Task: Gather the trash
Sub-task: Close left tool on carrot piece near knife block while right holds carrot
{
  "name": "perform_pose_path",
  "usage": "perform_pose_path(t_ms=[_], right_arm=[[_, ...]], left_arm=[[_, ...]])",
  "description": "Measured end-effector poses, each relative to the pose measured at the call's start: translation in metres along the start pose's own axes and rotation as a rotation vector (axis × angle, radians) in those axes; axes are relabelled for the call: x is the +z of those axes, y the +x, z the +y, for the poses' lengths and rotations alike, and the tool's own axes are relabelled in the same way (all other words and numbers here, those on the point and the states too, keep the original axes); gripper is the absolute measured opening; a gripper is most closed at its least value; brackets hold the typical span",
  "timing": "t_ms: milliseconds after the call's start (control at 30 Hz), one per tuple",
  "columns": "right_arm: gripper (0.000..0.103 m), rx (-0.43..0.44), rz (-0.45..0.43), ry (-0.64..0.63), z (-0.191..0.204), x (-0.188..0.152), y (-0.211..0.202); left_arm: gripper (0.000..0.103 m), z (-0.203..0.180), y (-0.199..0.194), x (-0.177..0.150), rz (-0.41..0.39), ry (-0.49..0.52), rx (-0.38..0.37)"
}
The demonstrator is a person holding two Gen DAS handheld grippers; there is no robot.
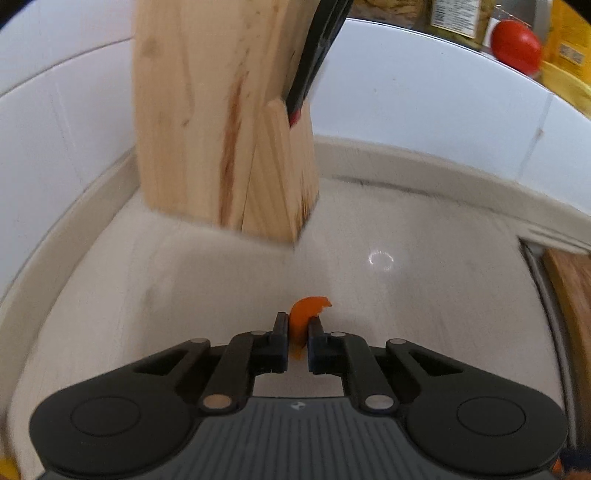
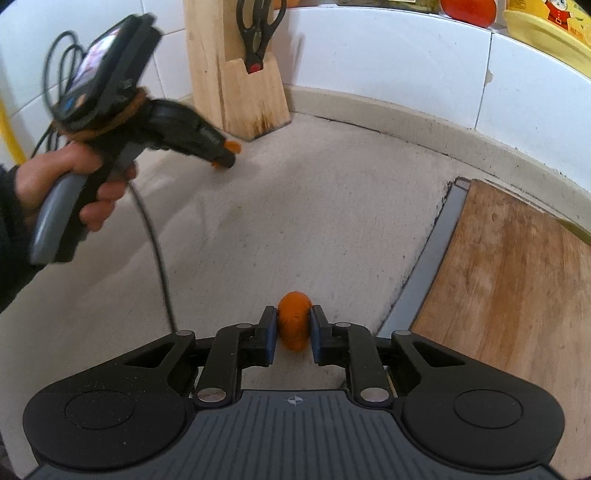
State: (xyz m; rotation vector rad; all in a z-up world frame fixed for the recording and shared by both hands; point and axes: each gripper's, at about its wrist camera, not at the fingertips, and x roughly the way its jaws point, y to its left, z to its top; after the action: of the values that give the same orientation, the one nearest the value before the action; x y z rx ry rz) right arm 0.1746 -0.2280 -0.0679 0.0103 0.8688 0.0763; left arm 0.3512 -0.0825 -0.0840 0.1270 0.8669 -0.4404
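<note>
In the left wrist view my left gripper (image 1: 297, 323) is shut on a thin curved piece of orange peel (image 1: 302, 316), which sticks up between its pads just above the pale worktop. The right wrist view shows that same left gripper (image 2: 225, 157) held by a hand (image 2: 70, 177) at the far left, the orange scrap (image 2: 233, 147) at its tip, near the knife block. My right gripper (image 2: 293, 319) is shut on a thicker rolled piece of orange peel (image 2: 293, 321), over the worktop beside the cutting board.
A wooden knife block (image 1: 221, 122) with black scissors (image 2: 258, 33) stands in the tiled corner. A wooden cutting board (image 2: 517, 280) lies at the right, over a grey metal edge (image 2: 432, 254). A red tomato (image 1: 515, 46), jars and yellow items sit on the ledge behind.
</note>
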Motion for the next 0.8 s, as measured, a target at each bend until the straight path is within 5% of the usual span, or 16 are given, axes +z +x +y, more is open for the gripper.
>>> perform_pose_path(t_ms=[333,367,400,433,467,567,800], right_arm=[[0.028,0.018,0.005,-0.034,0.011,-0.022,-0.019],[0.03,0.022,0.007,-0.046,0.013,-0.023,-0.02],[0.04,0.024,0.008,-0.061,0.014,-0.025,-0.022],[0.06,0.024,0.002,-0.069,0.015,-0.027,-0.025],[0.067,0.022,-0.002,-0.081,0.017,-0.029,-0.027],[0.072,0.006,-0.02,-0.151,0.024,-0.034,-0.036],[0.069,0.012,-0.044,-0.139,0.021,-0.025,-0.032]], left_arm=[[0.007,0.004,-0.1,-0.089,-0.005,-0.006,-0.02],[0.01,0.003,-0.107,-0.095,-0.016,0.007,-0.004],[0.019,0.001,-0.114,-0.102,-0.026,0.024,0.01],[0.027,-0.001,-0.12,-0.105,-0.035,0.037,0.02],[0.042,-0.002,-0.124,-0.109,-0.049,0.045,0.031],[0.055,-0.006,-0.134,-0.117,-0.093,0.068,0.062],[0.063,-0.008,-0.127,-0.115,-0.111,0.041,0.083]])
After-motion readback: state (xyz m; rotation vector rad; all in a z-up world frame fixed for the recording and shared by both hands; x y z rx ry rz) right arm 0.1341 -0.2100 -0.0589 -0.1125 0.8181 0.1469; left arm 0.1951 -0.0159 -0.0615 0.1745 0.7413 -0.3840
